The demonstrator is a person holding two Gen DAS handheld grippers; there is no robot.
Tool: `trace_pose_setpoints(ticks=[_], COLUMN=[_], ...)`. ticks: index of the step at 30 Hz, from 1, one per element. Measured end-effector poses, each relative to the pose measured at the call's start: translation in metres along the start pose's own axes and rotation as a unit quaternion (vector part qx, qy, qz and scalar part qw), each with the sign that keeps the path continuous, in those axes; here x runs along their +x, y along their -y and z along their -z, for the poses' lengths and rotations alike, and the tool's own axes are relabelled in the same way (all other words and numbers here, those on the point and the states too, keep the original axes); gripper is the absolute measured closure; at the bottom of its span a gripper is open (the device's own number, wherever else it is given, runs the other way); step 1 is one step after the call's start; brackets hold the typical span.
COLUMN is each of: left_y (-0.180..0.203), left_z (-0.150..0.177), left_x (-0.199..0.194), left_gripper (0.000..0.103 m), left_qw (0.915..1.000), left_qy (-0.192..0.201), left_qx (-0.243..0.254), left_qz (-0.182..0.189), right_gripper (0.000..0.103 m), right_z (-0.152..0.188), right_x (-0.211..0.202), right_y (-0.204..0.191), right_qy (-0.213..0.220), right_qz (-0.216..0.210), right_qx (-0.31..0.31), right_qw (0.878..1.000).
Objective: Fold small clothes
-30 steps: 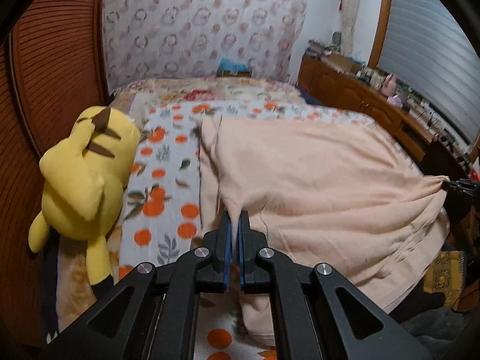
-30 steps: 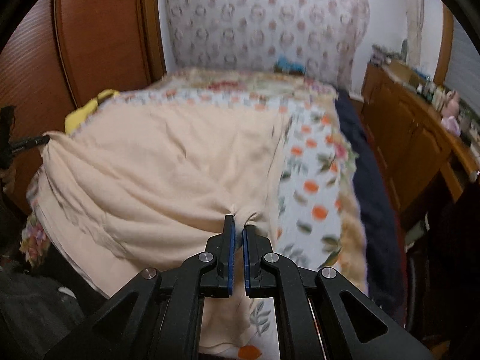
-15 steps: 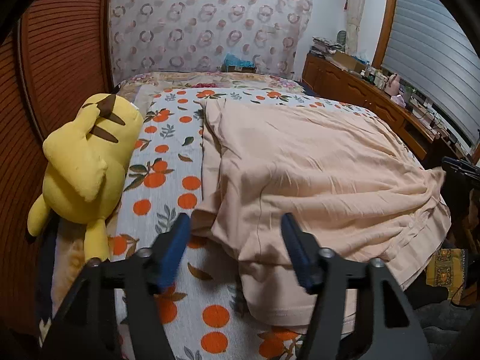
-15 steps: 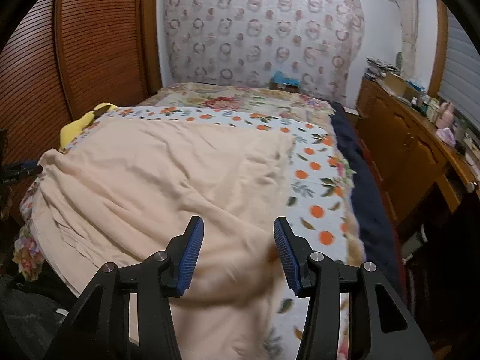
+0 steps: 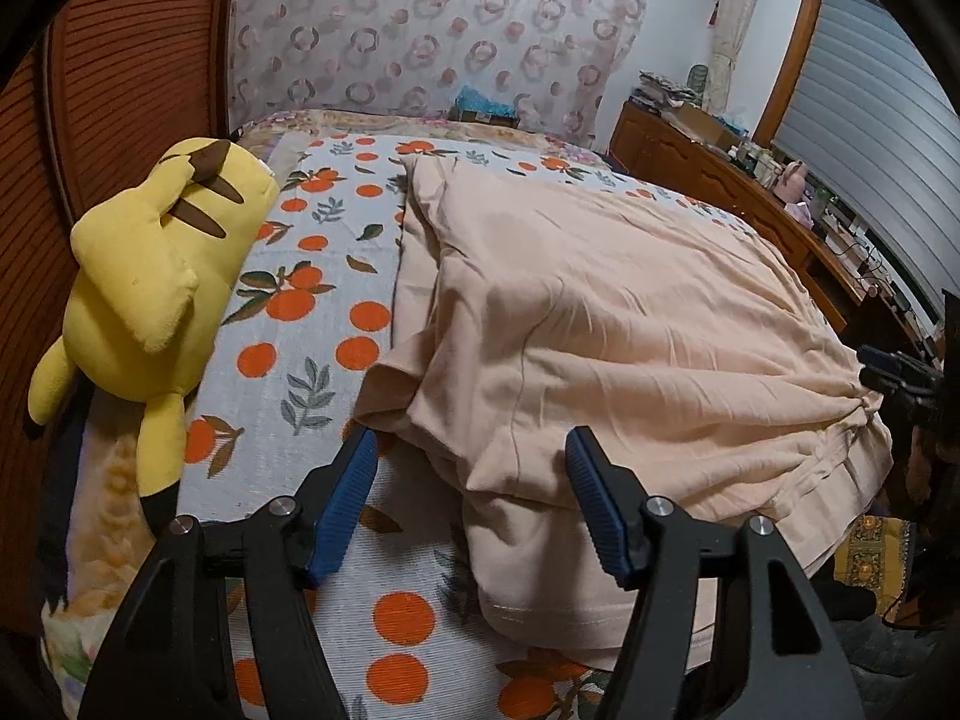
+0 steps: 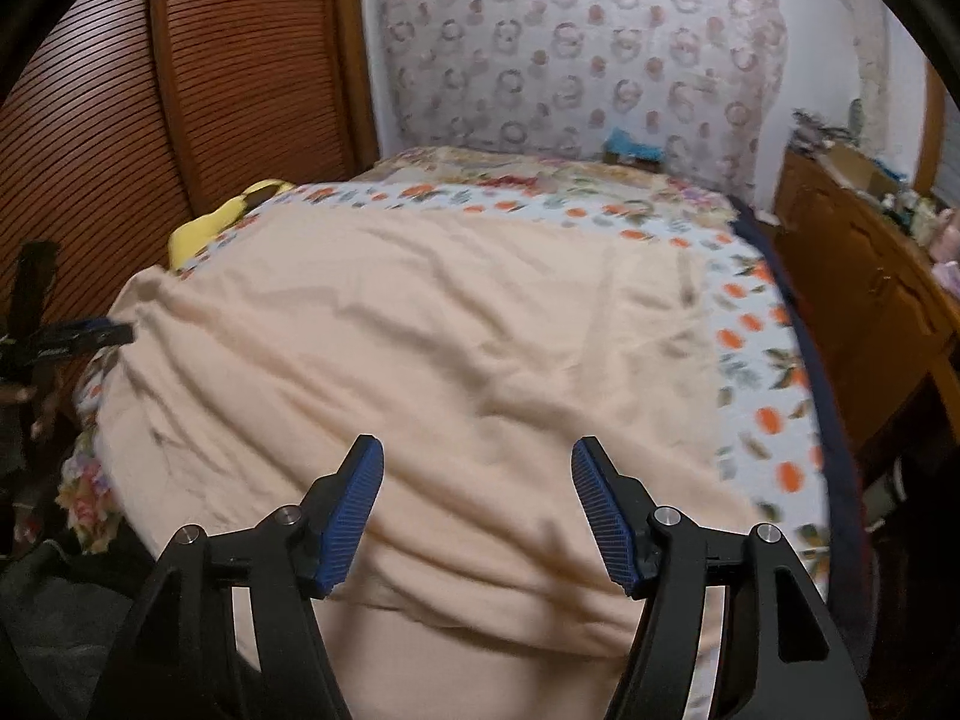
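Both the left gripper (image 5: 471,495) and right gripper (image 6: 477,507) hover wide open, empty, above the peach cotton garment (image 5: 600,330) lying spread on the orange-print bed (image 5: 312,324). Between folds; next, pinch 2 fresh edges.

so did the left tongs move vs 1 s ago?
Yes. The left tongs have let go of the peach garment, opened, and pulled back toward the foot of the bed relative to the yellow plush.
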State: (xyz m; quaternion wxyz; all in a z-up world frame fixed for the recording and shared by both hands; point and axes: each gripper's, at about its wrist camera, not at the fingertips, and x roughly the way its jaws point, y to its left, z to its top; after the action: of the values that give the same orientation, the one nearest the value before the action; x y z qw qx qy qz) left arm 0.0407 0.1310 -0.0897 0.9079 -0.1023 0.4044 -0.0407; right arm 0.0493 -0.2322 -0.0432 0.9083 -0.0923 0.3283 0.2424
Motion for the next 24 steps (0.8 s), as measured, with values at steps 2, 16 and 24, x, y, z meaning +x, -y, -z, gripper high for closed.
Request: trace_pose_setpoints(ticks=[2, 16, 24], left_y=[0.001, 0.003, 0.003], left_z=[0.000, 0.000, 0.001], left_x=[0.001, 0.005, 0.005], left_gripper=[0.037, 0.037, 0.037], left_qw=[1.0000, 1.0000, 1.0000], left_qy=[-0.001, -0.006, -0.005], left_qx=[0.001, -0.001, -0.003], left_qz=[0.000, 0.002, 0.002], right_gripper=[0.036, 0.061, 0.084], right_z=[0.000, 0.001, 0.007], right_x=[0.007, 0.063, 0.091], right_y=[-0.010, -0.111, -0.140], right_qy=[-0.002, -0.044, -0.061], right_qz=[-0.018, -0.145, -0.149], right_qx=[-0.008, -0.105, -0.145], right_qw=[1.000, 0.983, 0.976])
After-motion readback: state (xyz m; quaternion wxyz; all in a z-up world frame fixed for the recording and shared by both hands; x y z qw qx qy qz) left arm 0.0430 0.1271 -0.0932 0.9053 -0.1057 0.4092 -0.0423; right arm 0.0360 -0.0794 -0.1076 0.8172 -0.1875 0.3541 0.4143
